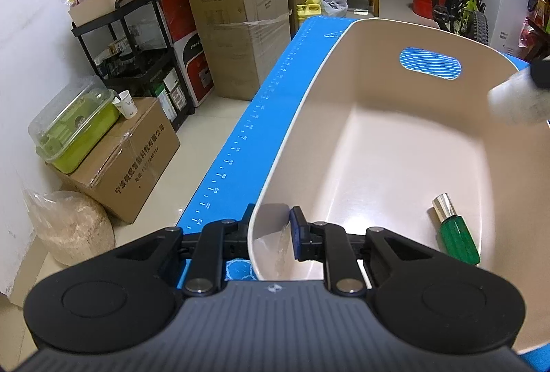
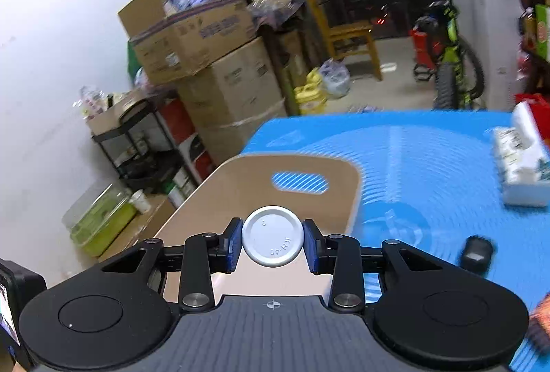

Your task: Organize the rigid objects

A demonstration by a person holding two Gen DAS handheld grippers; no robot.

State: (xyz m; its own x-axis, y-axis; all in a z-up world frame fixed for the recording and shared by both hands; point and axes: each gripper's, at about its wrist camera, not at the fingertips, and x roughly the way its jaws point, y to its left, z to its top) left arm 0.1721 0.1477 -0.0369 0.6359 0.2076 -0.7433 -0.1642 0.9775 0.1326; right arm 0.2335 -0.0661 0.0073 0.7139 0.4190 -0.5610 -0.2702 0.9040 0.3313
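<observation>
A beige plastic basket stands on the blue mat. My left gripper is shut on the basket's near rim, one finger outside and one inside. A green bottle with a silver cap lies inside the basket. My right gripper is shut on a white bottle, seen from its round base, and holds it above the basket. The white bottle also shows blurred at the right edge of the left wrist view.
A tissue pack lies at the mat's right side and a small dark object lies near my right gripper. Cardboard boxes, a black shelf and a green lidded box stand left of the table.
</observation>
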